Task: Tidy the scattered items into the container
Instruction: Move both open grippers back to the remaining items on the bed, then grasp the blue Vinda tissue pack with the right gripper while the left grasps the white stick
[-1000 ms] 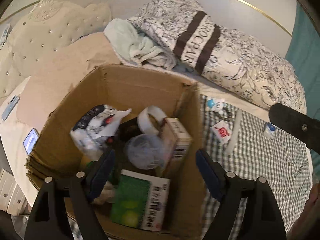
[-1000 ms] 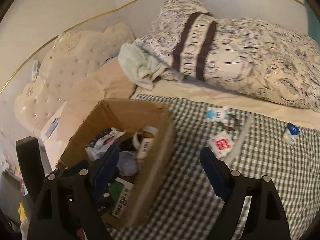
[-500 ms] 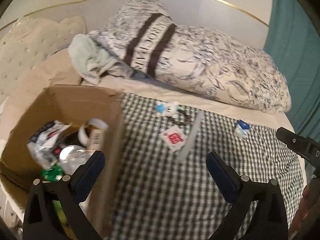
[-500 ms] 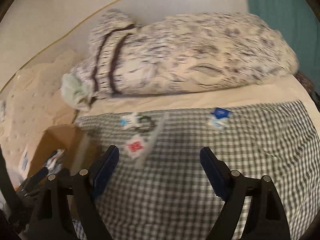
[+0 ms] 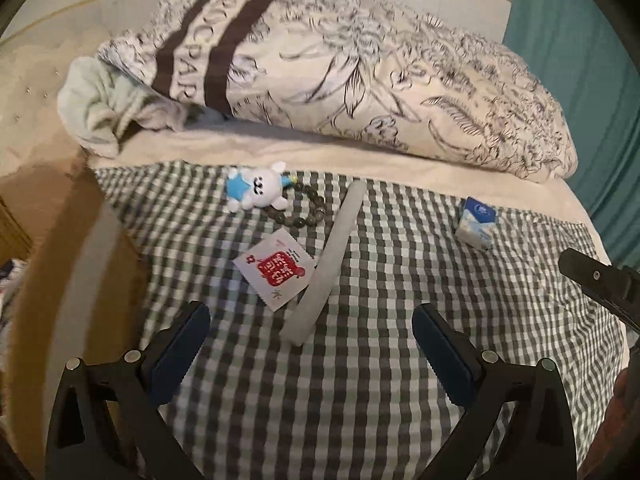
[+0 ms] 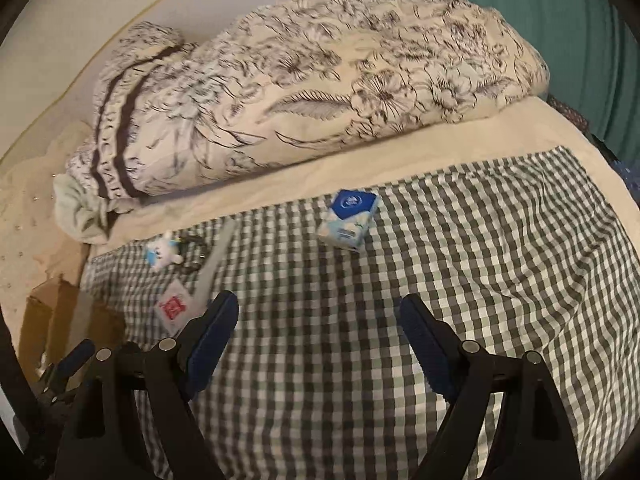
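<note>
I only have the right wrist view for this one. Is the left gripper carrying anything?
Observer: No. The left gripper is open, with nothing between its pads.
Operator: What is the dark thing by the plush toy?
Observer: A bead bracelet, lying against the plush toy.
Operator: My own finger hides the near end of the white strip. Where does it stop?
Observer: The white strip ends just ahead of the left gripper, beside the red-printed sachet.
</note>
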The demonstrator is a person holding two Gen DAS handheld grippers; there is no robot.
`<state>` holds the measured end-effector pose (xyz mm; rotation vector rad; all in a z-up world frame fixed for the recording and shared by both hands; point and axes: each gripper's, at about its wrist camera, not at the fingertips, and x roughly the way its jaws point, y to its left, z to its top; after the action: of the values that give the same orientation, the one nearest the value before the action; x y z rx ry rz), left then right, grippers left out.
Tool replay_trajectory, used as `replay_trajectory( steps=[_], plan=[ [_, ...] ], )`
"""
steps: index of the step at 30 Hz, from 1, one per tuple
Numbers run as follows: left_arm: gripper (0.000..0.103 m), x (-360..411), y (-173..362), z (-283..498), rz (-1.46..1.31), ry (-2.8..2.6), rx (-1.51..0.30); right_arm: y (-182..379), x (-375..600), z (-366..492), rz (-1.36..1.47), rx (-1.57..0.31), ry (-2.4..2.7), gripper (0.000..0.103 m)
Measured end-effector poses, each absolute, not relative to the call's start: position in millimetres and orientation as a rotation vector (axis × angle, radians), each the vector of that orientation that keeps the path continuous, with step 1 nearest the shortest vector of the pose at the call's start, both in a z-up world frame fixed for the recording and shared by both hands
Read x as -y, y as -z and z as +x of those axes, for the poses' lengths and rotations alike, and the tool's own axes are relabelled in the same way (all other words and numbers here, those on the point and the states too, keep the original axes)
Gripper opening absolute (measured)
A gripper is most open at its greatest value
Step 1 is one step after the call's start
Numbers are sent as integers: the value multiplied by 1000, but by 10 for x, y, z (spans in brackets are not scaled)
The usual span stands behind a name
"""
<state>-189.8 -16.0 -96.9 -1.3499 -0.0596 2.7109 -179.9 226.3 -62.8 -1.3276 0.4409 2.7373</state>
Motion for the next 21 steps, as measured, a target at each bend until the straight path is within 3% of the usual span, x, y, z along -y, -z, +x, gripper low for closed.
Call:
replay_trajectory(
  steps=[12,21],
  plan=[
    [103,78,1445,-2298,-1391,-2688,64,980,-2335,-2145,-1315,-468,-2670,83],
    [100,51,1677,-2475,-1389,-2681,58,1099,-2352,-2608,-1282,-345,-2606,83]
  ],
)
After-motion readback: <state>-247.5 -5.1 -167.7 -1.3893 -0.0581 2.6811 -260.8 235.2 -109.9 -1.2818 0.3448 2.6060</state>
